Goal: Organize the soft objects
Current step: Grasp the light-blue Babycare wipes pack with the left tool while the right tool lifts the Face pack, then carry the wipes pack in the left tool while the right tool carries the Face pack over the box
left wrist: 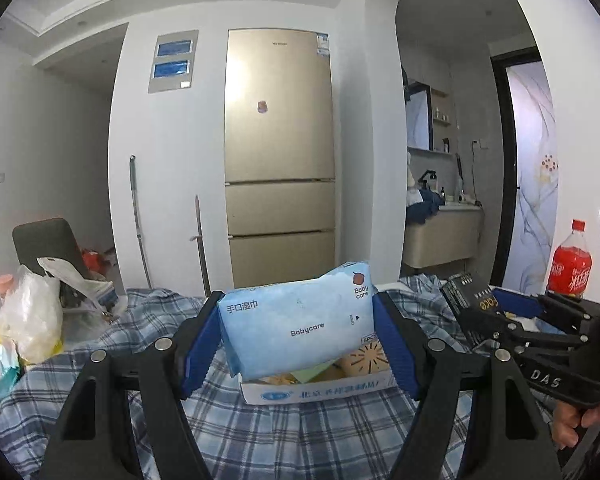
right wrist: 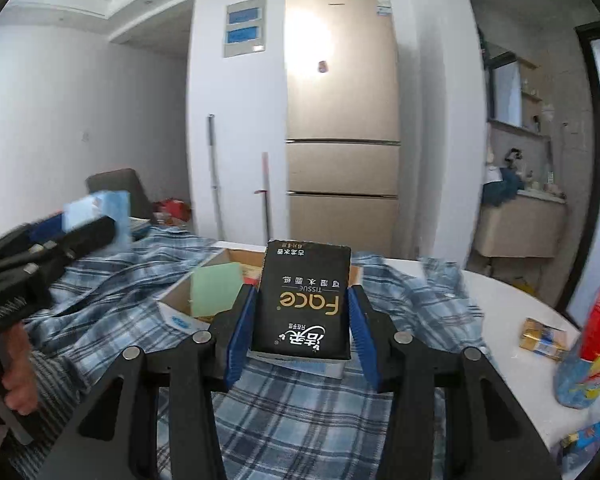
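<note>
Left tool clamped on wipes pack, right tool clamped on black tissue pack, above cardboard box.

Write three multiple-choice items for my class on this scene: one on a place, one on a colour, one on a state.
1. Where is the red soda bottle?
A. inside the cardboard box
B. at the right, beyond the right hand-held gripper
C. on the fridge

2. What colour is the Face tissue pack?
A. black
B. yellow
C. pink

3. What is the left hand-held gripper doing?
A. hanging open, holding nothing
B. gripping a mop
C. clamping the blue Babycare wipes pack

Key: 1 B, it stands past the right hand-held gripper; 2 A, dark wrapper with gold lettering; 3 C, both fingers press the pack's sides above the cardboard box.
</note>
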Demonstrator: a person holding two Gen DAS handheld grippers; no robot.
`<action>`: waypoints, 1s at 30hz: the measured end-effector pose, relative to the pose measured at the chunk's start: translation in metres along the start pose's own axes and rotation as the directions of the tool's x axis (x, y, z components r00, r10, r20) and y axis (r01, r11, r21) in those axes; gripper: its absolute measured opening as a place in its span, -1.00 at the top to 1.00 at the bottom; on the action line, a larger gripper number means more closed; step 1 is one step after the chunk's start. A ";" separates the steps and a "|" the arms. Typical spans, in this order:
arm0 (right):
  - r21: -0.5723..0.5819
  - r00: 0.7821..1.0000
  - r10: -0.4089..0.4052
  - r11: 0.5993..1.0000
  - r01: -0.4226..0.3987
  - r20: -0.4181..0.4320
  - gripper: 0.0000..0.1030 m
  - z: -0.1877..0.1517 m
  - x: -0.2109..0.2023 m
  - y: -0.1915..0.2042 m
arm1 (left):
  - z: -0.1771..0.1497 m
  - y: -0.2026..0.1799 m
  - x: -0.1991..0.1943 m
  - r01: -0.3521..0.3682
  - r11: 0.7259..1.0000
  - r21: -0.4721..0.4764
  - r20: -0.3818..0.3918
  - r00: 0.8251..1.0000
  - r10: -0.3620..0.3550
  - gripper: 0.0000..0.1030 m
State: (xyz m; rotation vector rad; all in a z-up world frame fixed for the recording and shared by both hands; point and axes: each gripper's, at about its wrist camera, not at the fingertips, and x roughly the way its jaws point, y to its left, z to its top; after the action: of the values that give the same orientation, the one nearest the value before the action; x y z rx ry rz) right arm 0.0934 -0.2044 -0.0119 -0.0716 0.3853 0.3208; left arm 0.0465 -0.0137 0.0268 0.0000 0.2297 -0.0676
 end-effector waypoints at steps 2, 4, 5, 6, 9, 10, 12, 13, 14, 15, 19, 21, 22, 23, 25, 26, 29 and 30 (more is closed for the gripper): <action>0.034 0.999 0.006 0.999 -0.005 -0.035 0.12 0.005 -0.001 0.003 | 0.006 0.001 -0.004 0.002 1.000 0.006 0.004 1.000 -0.002 -0.46; 0.044 0.998 0.019 0.999 -0.017 -0.057 0.12 0.010 -0.004 0.007 | 0.014 0.000 -0.009 0.004 1.000 0.022 0.014 1.000 -0.005 -0.46; 0.036 0.998 0.014 0.999 -0.012 -0.055 0.12 0.013 -0.007 0.011 | 0.019 -0.001 -0.011 0.001 0.999 0.036 0.016 1.000 -0.001 -0.46; 0.016 0.999 -0.002 1.000 0.002 -0.046 0.12 0.018 -0.009 0.015 | 0.023 -0.001 -0.012 0.000 0.999 0.045 0.012 1.000 -0.001 -0.46; -0.016 0.999 -0.041 0.999 0.041 -0.023 0.12 0.028 -0.012 0.023 | 0.041 -0.005 -0.002 -0.028 0.997 0.077 -0.054 0.998 0.032 -0.47; -0.008 0.998 -0.049 0.999 0.049 -0.029 0.12 0.032 -0.011 0.024 | 0.046 -0.006 0.001 -0.027 0.997 0.077 -0.070 0.997 0.032 -0.47; 0.006 0.998 -0.041 0.999 0.041 -0.046 0.12 0.041 -0.008 0.026 | 0.056 -0.006 0.007 -0.025 0.997 0.077 -0.082 0.996 0.032 -0.47; 0.011 0.998 -0.039 0.999 0.039 -0.042 0.12 0.045 -0.008 0.027 | 0.062 -0.007 0.010 -0.023 0.996 0.087 -0.084 0.996 0.030 -0.47; 0.009 0.998 -0.044 0.999 0.044 -0.033 0.12 0.049 -0.007 0.028 | 0.066 -0.008 0.012 -0.019 0.996 0.092 -0.082 0.996 0.026 -0.47; 0.001 0.998 -0.054 0.999 0.054 -0.023 0.12 0.053 -0.006 0.029 | 0.071 -0.009 0.015 -0.020 0.995 0.093 -0.075 0.997 0.027 -0.47; -0.009 0.997 -0.073 0.997 0.073 -0.010 0.12 0.068 0.008 0.029 | 0.090 -0.007 0.023 -0.029 0.998 0.059 -0.058 0.998 0.032 -0.47; 0.001 0.997 -0.073 0.997 0.073 -0.018 0.12 0.074 0.017 0.025 | 0.098 -0.008 0.028 -0.034 0.998 0.062 -0.048 0.998 0.037 -0.47; 0.006 0.997 -0.072 0.997 0.073 -0.025 0.12 0.077 0.023 0.023 | 0.102 -0.008 0.032 -0.035 0.997 0.065 -0.050 0.998 0.038 -0.47; 0.005 0.997 -0.071 0.997 0.071 -0.030 0.12 0.080 0.029 0.022 | 0.105 -0.009 0.037 -0.028 0.997 0.066 -0.058 0.998 0.032 -0.47; 0.005 0.996 -0.080 0.997 0.081 -0.032 0.12 0.086 0.040 0.019 | 0.112 -0.008 0.051 -0.011 0.999 0.052 -0.083 0.996 0.015 -0.47; 0.002 0.996 -0.083 0.997 0.083 -0.036 0.12 0.089 0.047 0.019 | 0.113 -0.007 0.057 -0.006 0.999 0.044 -0.092 0.996 0.010 -0.47; 0.012 0.995 -0.083 0.996 0.084 -0.057 0.12 0.096 0.066 0.016 | 0.117 -0.004 0.080 -0.010 0.999 0.035 -0.119 0.993 0.014 -0.47; 0.020 0.995 -0.078 0.997 0.079 -0.066 0.12 0.098 0.073 0.014 | 0.116 -0.004 0.086 -0.016 0.999 0.036 -0.120 0.993 0.021 -0.47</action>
State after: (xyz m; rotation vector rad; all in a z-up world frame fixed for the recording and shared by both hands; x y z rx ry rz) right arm 0.1877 -0.1574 0.0507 -0.0746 0.4492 0.2371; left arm 0.1562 -0.0248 0.1200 0.0416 0.3493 -0.0532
